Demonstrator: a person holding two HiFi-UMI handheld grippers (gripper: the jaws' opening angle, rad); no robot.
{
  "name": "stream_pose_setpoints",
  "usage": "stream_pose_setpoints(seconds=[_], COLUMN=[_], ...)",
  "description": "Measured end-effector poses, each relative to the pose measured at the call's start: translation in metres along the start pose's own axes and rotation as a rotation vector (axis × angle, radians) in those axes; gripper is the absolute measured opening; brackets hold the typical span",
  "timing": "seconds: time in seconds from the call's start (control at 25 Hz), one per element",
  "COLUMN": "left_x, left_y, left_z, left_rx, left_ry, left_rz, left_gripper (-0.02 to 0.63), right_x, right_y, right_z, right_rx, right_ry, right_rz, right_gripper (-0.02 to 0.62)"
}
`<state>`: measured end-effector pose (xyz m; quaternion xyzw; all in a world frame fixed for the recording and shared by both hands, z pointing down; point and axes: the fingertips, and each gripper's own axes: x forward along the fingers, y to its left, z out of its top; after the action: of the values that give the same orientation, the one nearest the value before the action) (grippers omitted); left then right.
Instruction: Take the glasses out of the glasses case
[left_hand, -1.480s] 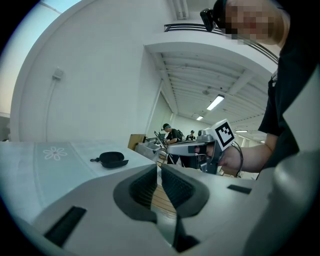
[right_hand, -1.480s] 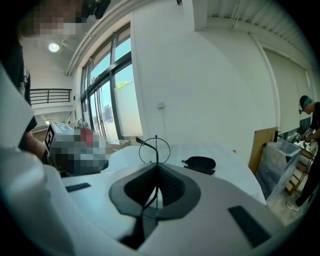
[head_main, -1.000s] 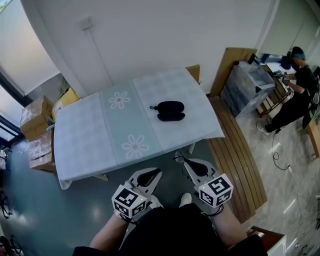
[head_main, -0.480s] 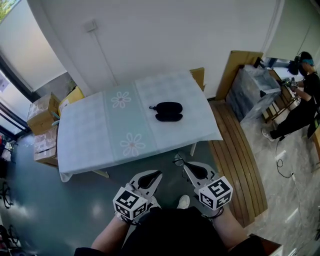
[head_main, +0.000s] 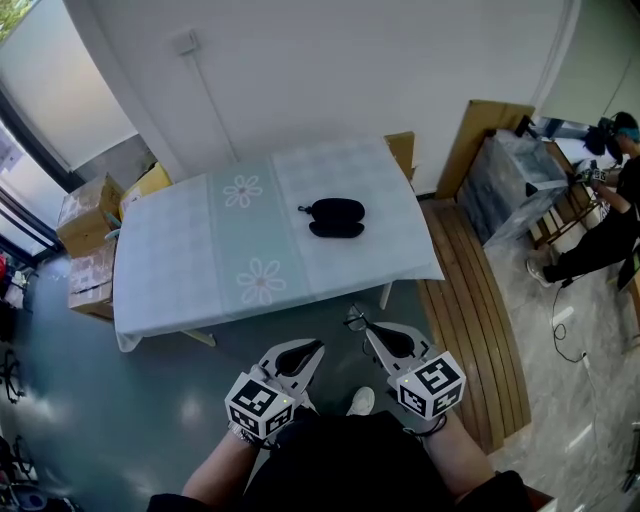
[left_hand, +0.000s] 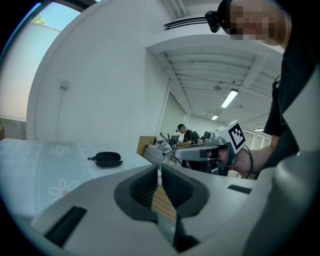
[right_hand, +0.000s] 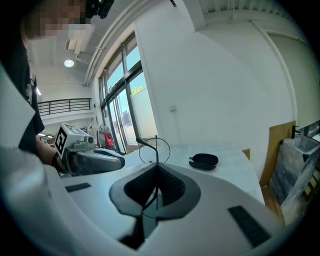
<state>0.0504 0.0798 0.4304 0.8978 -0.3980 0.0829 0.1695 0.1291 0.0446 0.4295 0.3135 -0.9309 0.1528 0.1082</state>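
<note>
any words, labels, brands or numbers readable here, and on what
No readable text in any view.
Marker cubes on left gripper and right gripper: square patterns only, no letters.
Cardboard boxes: any print too small to read.
Glasses case: plain black, no brand visible.

The head view has swung a little over the past second. The table (head_main: 170, 260) now sits slightly higher and further left in the picture, and the black case (head_main: 337, 217) on it has risen with it. More grey floor (head_main: 150, 400) shows in front of the table's near edge. At the right edge, the person (head_main: 615, 190) in dark clothes has slid outward and is now partly cut off by the frame. On the left, the stacked cardboard boxes (head_main: 85, 220) have climbed in the picture. More of the dark window frame (head_main: 30, 140) shows above them.
</note>
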Motion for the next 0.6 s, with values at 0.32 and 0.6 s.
stream_pose_setpoints(seconds=[0.32, 0.6], left_x=[0.009, 0.016], left_y=[0.000, -0.001], left_z=[0.000, -0.001], left_rx=[-0.012, -0.017], left_ry=[-0.005, -0.002], left_rz=[0.010, 0.014], left_gripper=[0.031, 0.031], right_x=[-0.001, 0.000], right_y=[-0.008, -0.015], right_z=[-0.001, -0.001], right_rx=[-0.008, -0.012], right_ry=[0.014, 0.019], right_rz=[0.011, 0.021], right_gripper=[0.025, 0.025])
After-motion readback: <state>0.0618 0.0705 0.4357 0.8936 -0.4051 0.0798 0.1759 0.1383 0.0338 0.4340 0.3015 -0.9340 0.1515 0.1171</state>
